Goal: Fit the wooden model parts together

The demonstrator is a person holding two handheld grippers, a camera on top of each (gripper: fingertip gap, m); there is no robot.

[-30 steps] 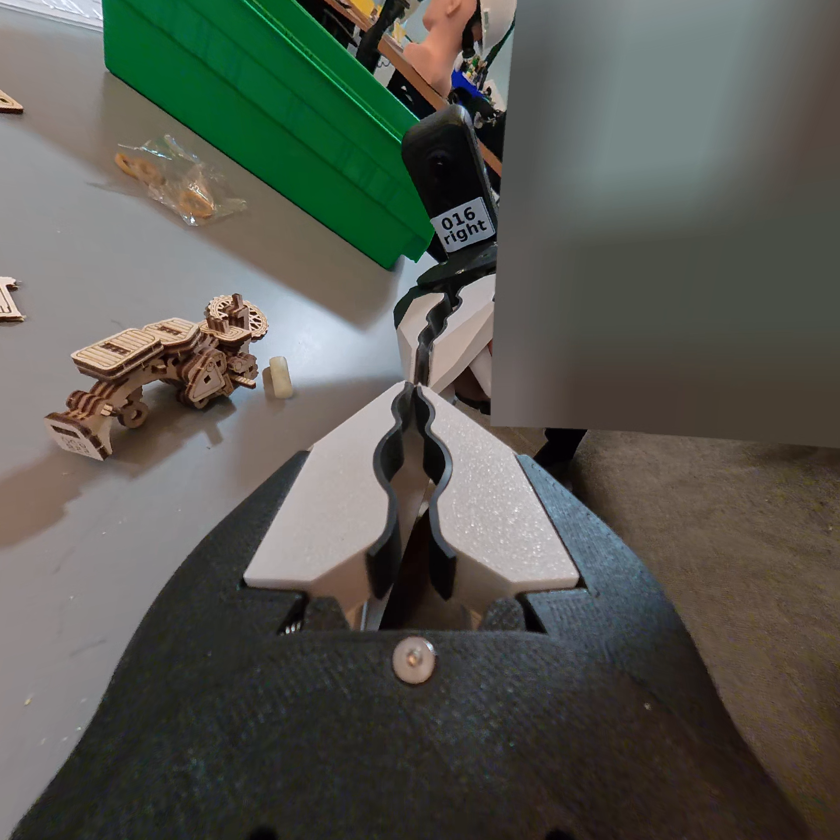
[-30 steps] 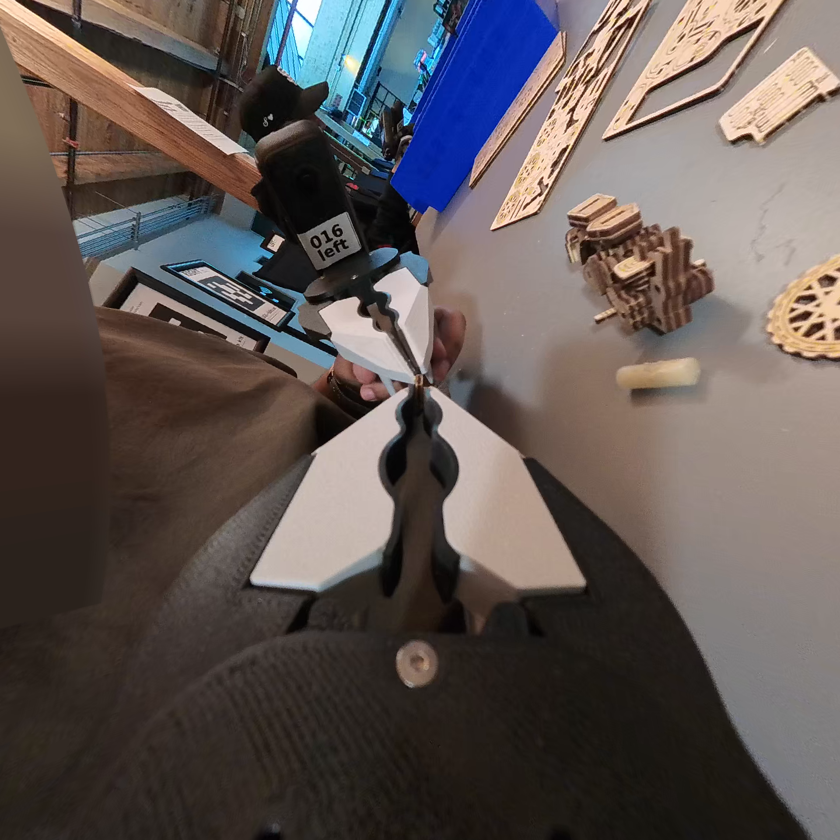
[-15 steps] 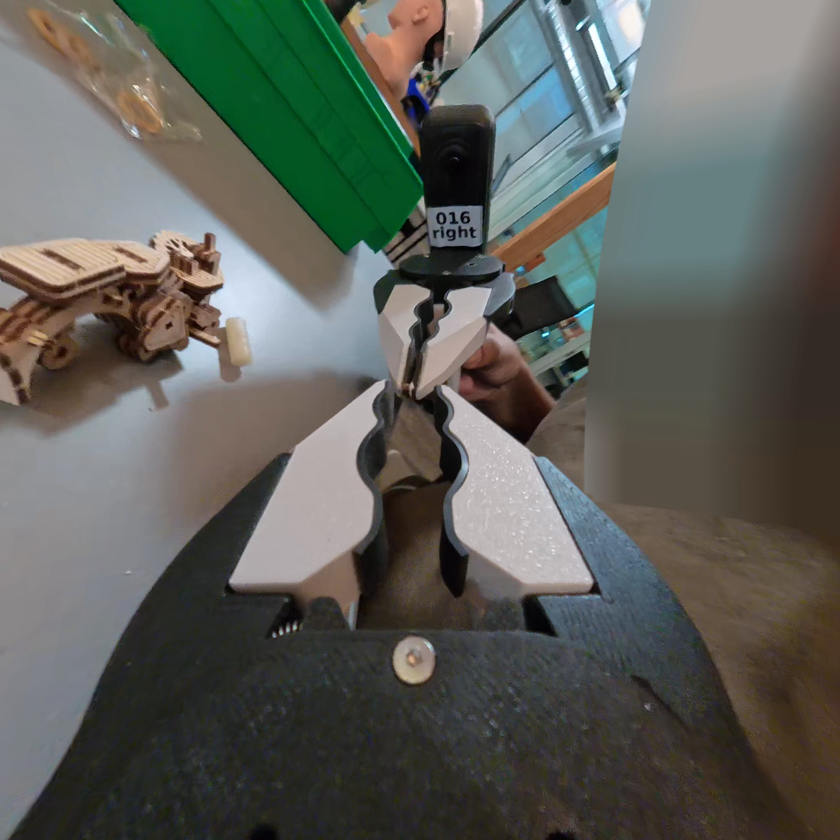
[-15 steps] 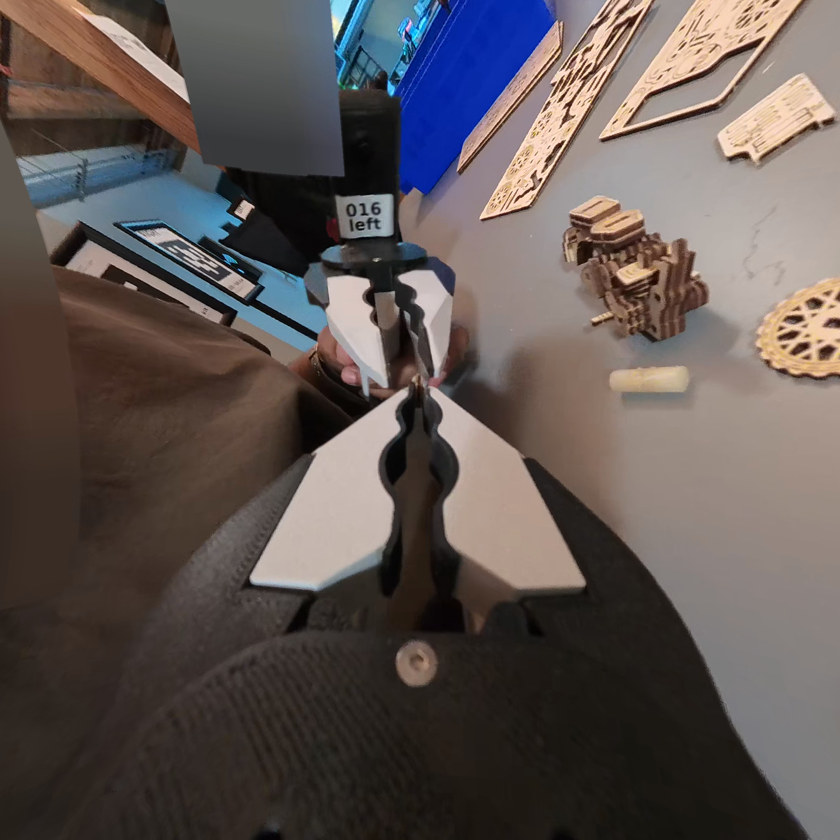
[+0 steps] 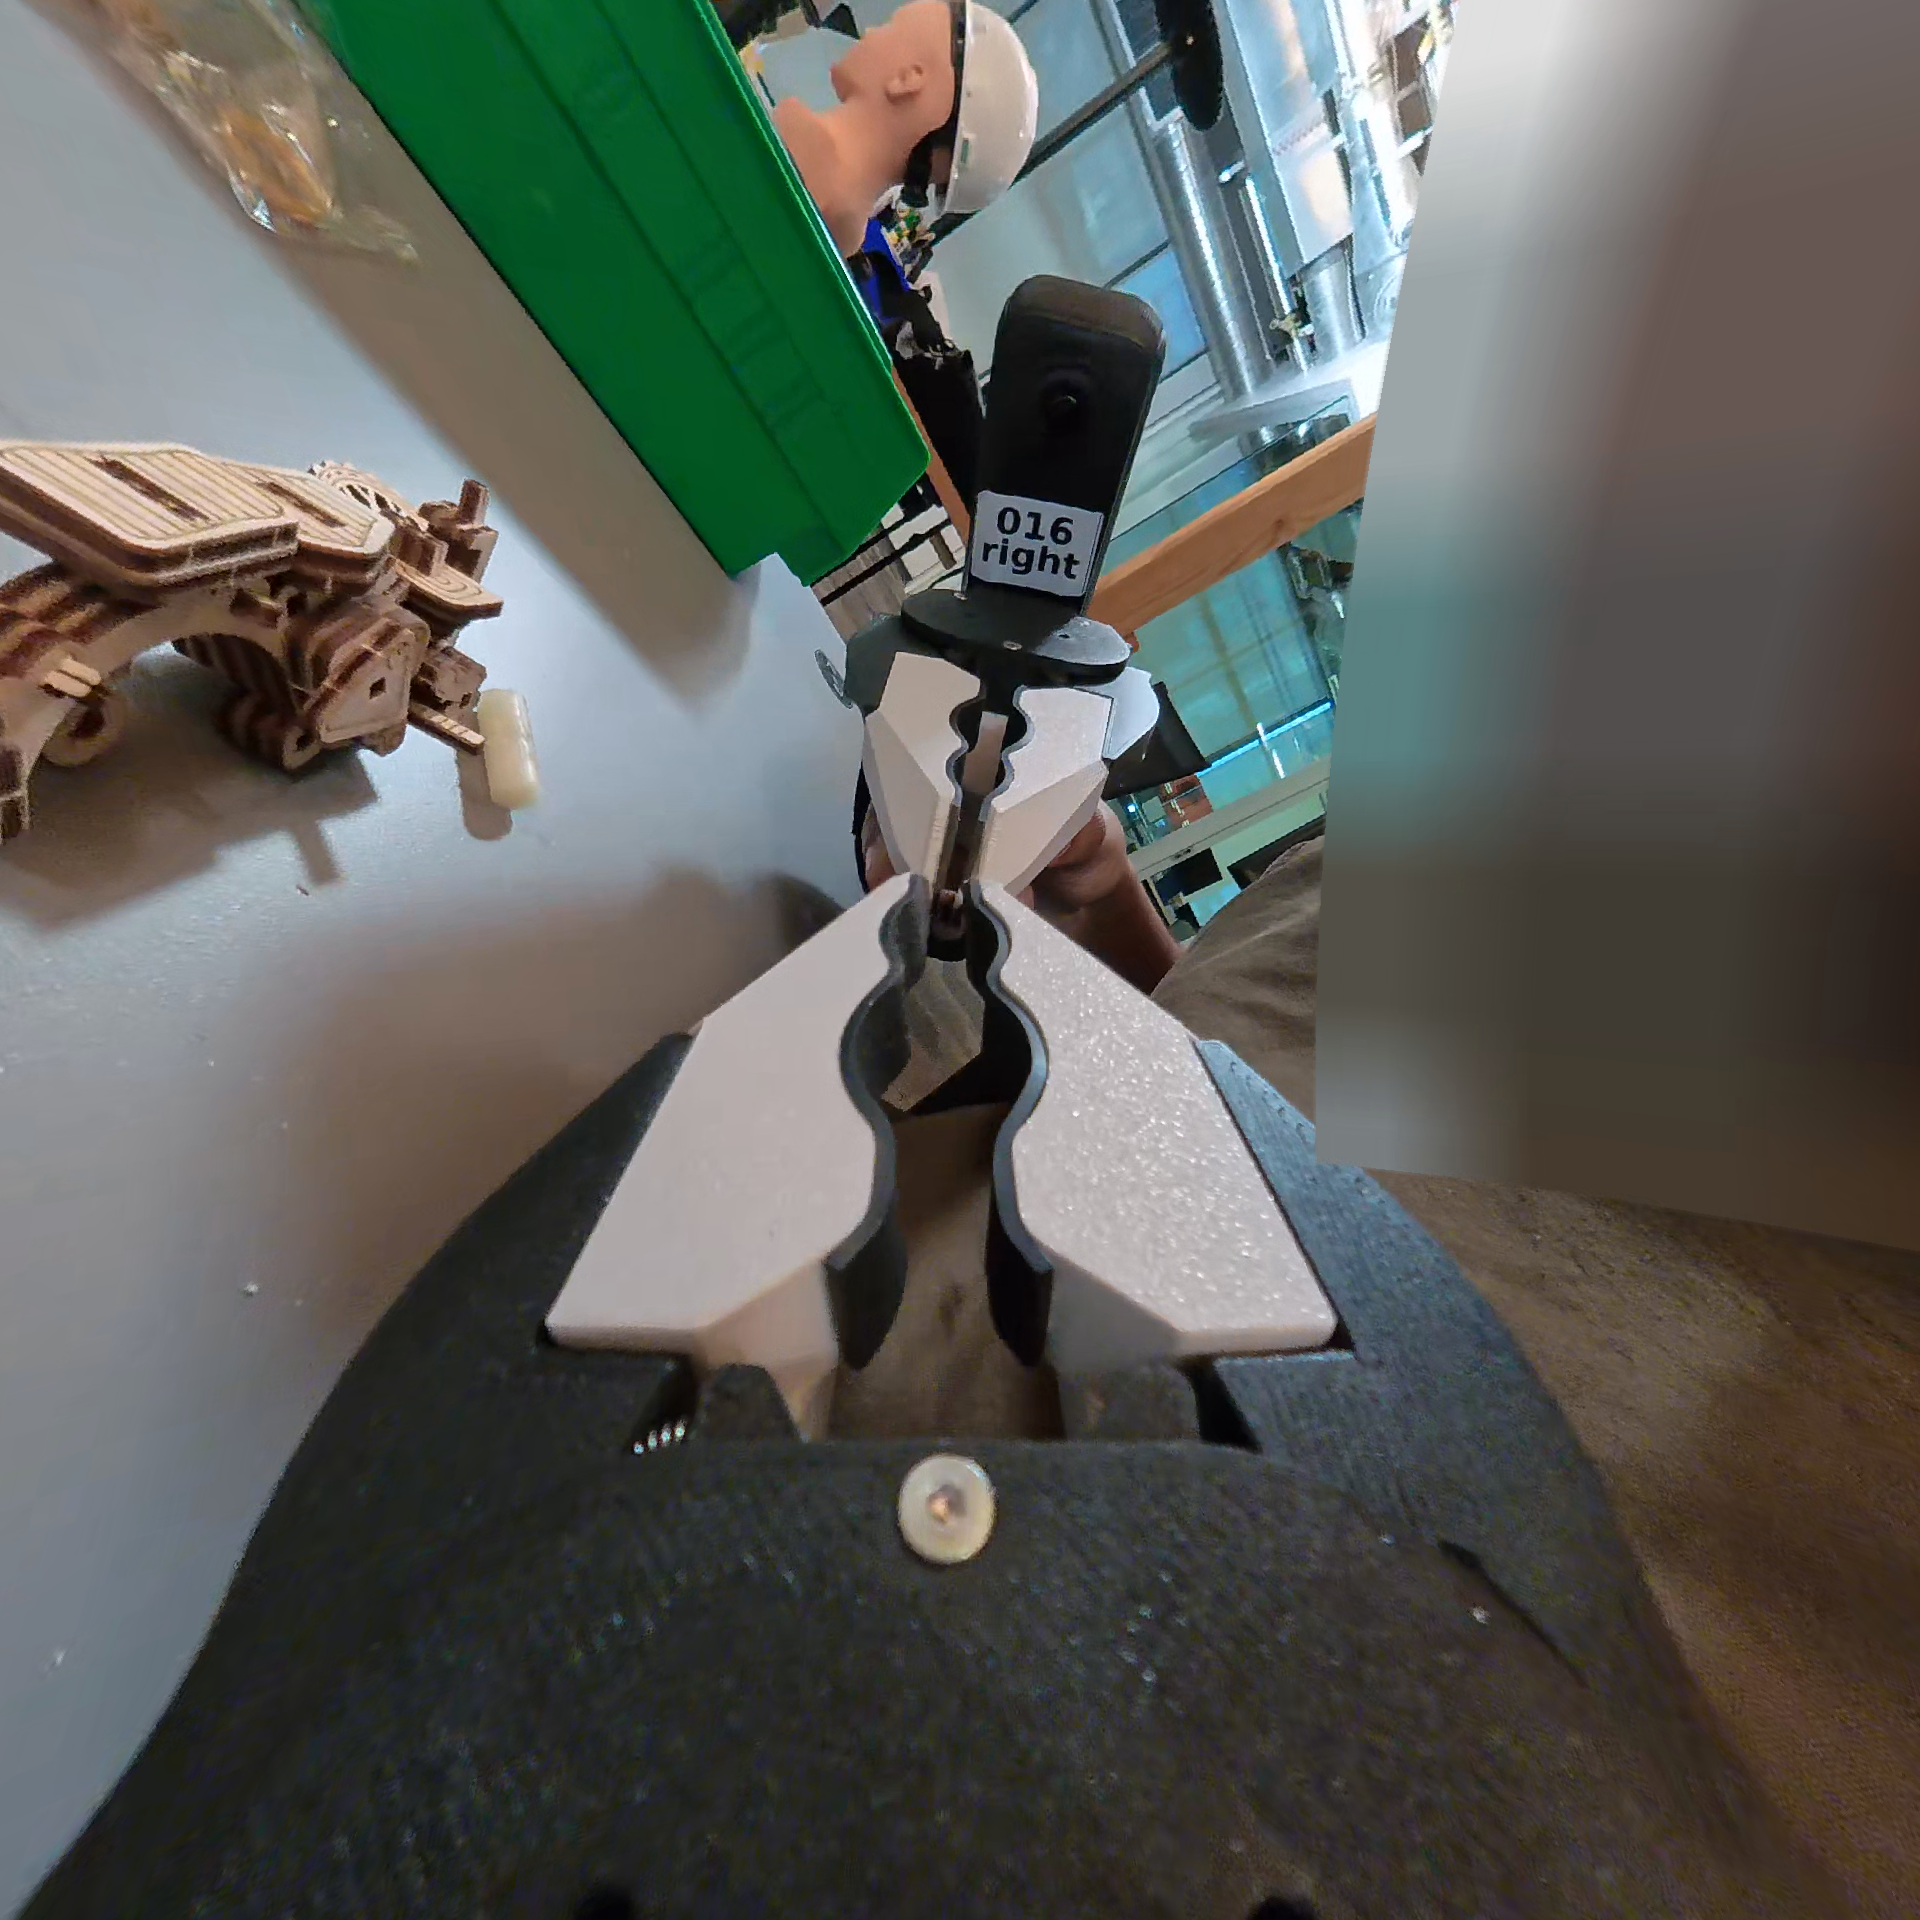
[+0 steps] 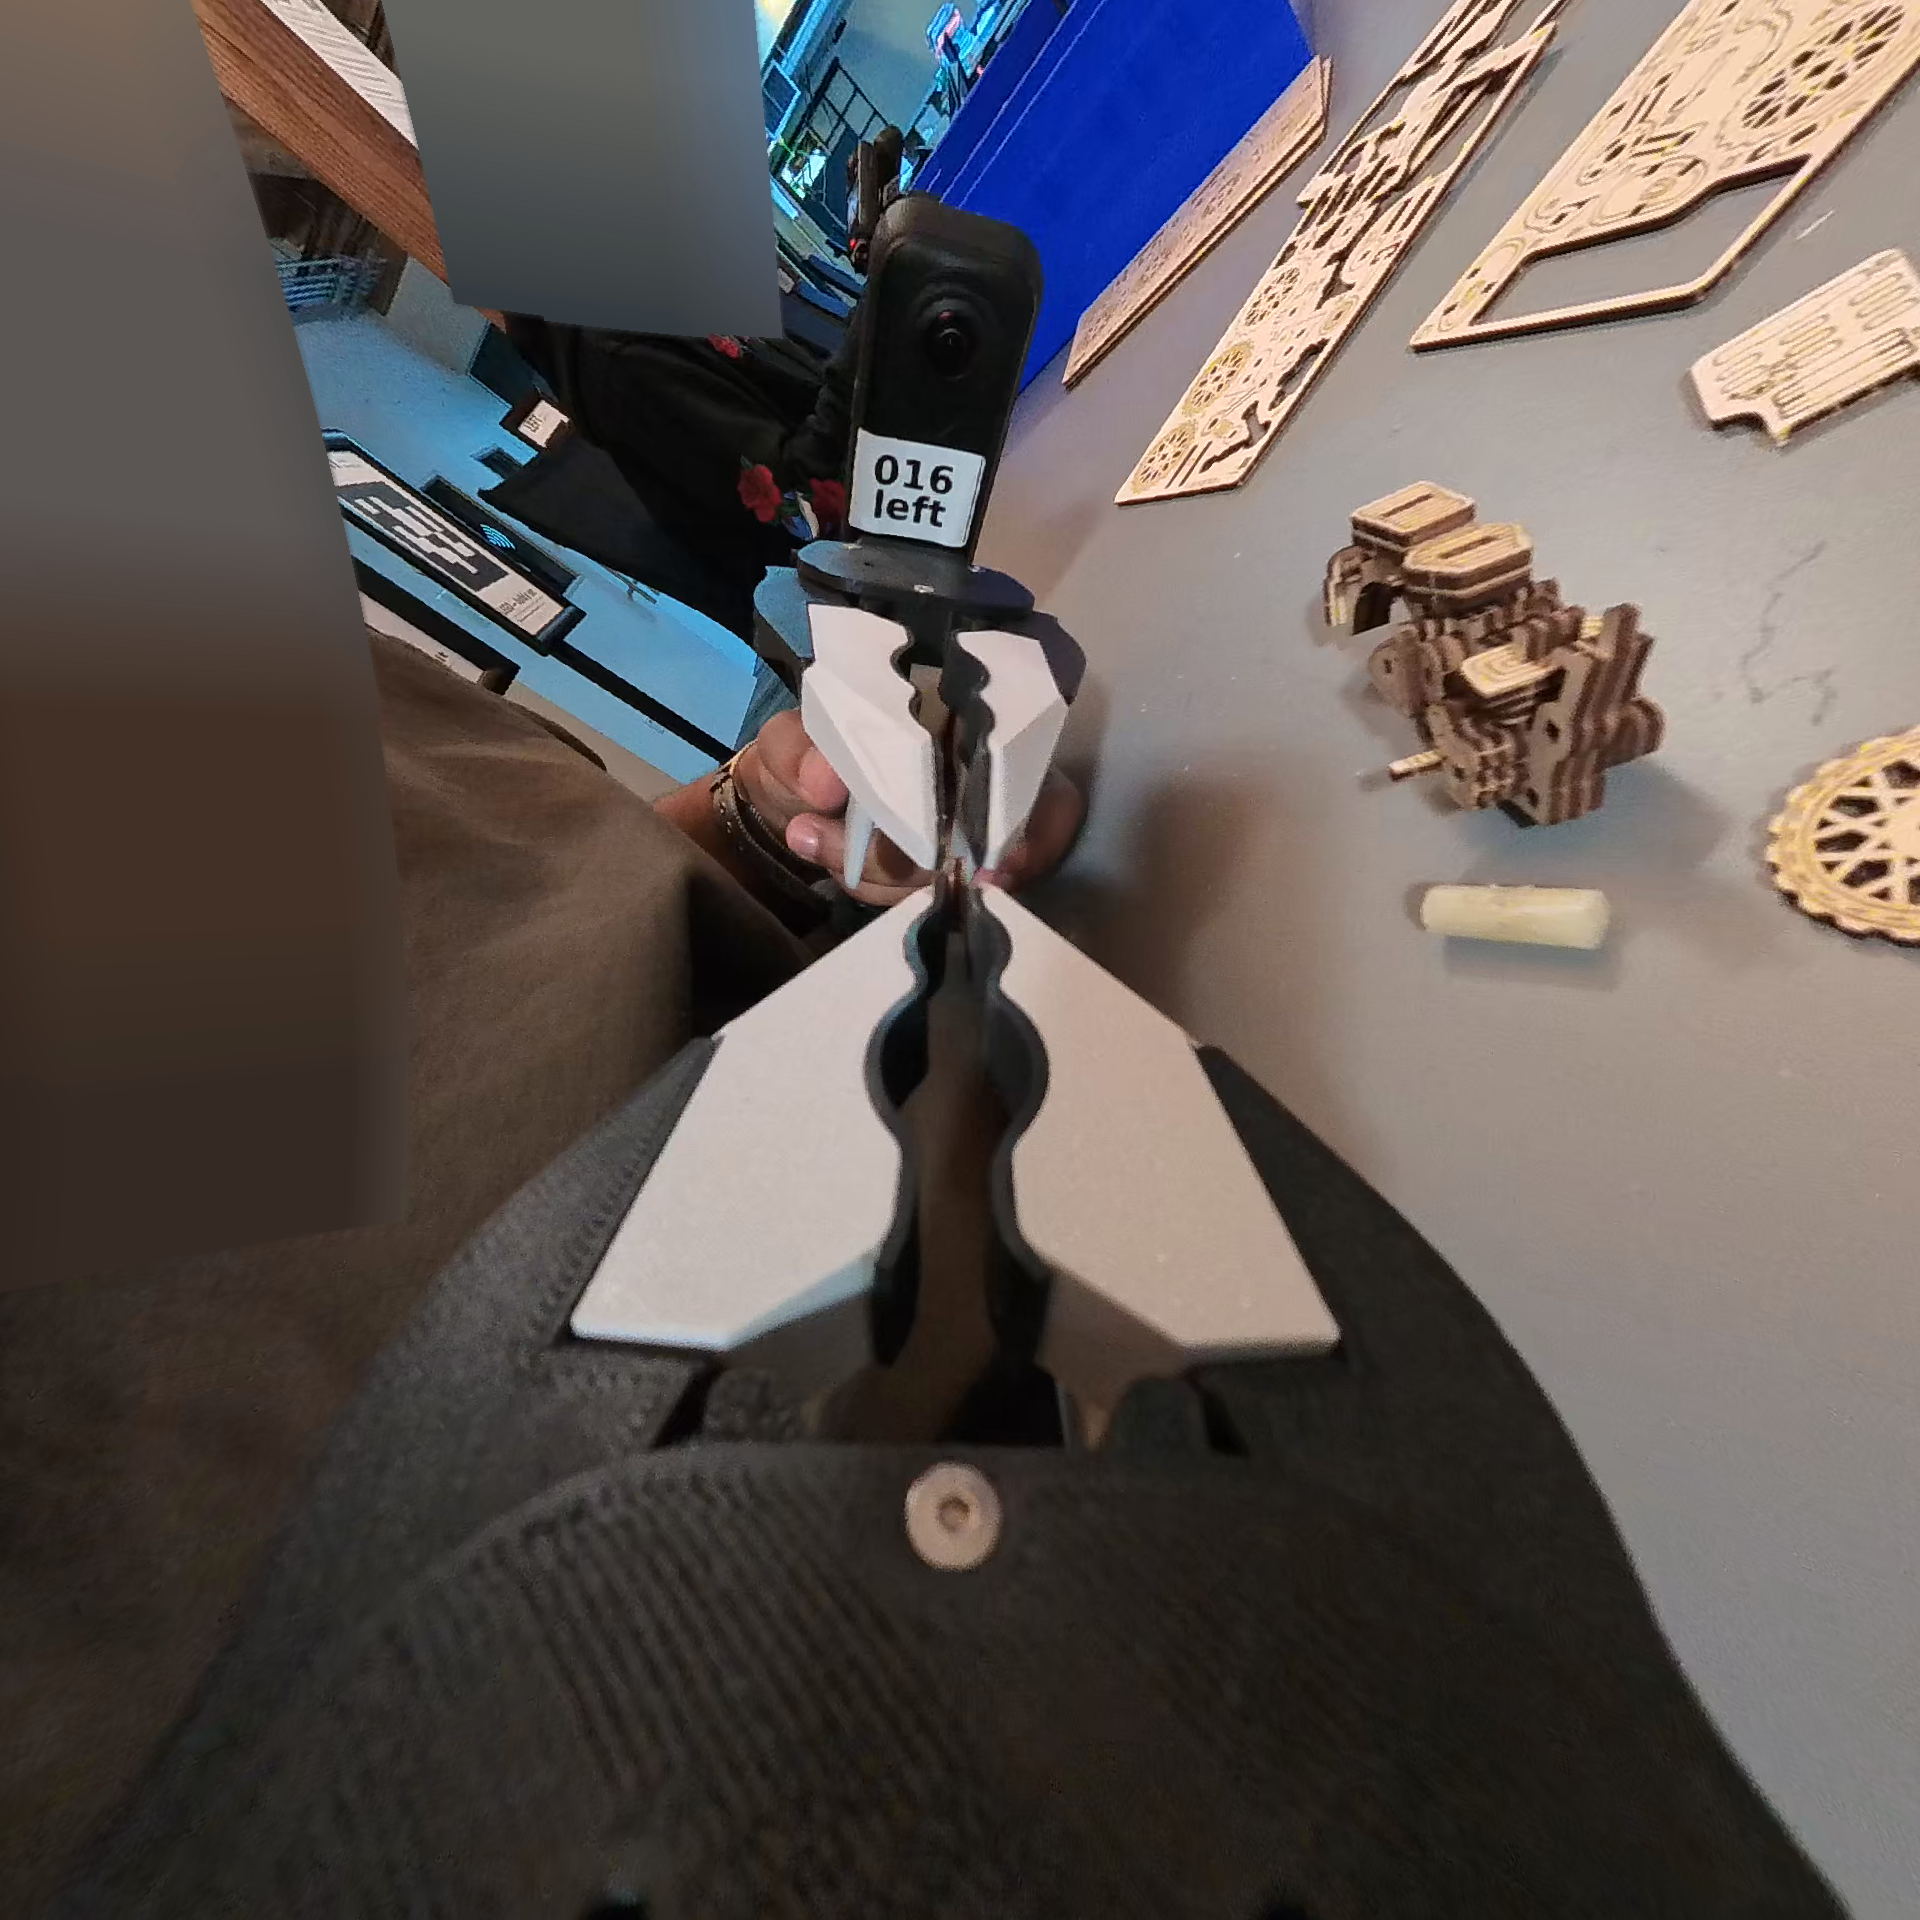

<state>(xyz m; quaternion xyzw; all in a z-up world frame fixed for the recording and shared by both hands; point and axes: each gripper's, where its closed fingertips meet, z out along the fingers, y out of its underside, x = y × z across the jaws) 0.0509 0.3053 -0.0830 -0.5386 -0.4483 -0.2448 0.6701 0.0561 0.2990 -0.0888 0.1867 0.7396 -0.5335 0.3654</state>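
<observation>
Left wrist view, left to right:
- Well left of the left claw (image 5: 940, 902), a part-built wooden model (image 5: 239, 634) is seen on the grey tabletop (image 5: 312, 1039). A cream peg (image 5: 506, 732) lies just beside its nose.
- A green bin (image 5: 644, 260) is seen up-left, beyond the claw.
- Dead ahead, the right claw (image 5: 961, 831) is met tip to tip.

Claw state:
- Right claw: clamped on a thin wooden part (image 5: 980, 753).
- Left claw: tips narrowed to a slit around a small dark piece (image 5: 945, 920). A firm clamp cannot be confirmed.

Step in hand, as judged: the two small parts are being mated in mid-air, off the tabletop edge and above the lap. Full seating is not shown.

Next move, as judged: axes are to be kept in line and a short straight push applied. Twist is to be avoided, since thin ply is likely to snap.

Right wrist view: a spoked gear (image 6: 1860, 852) and cut-out sheets (image 6: 1299, 260) are seen right of the claw.

Writing: a white label (image 5: 1031, 545) is carried under each claw's camera; its text is not repeated. No brand is legible.
</observation>
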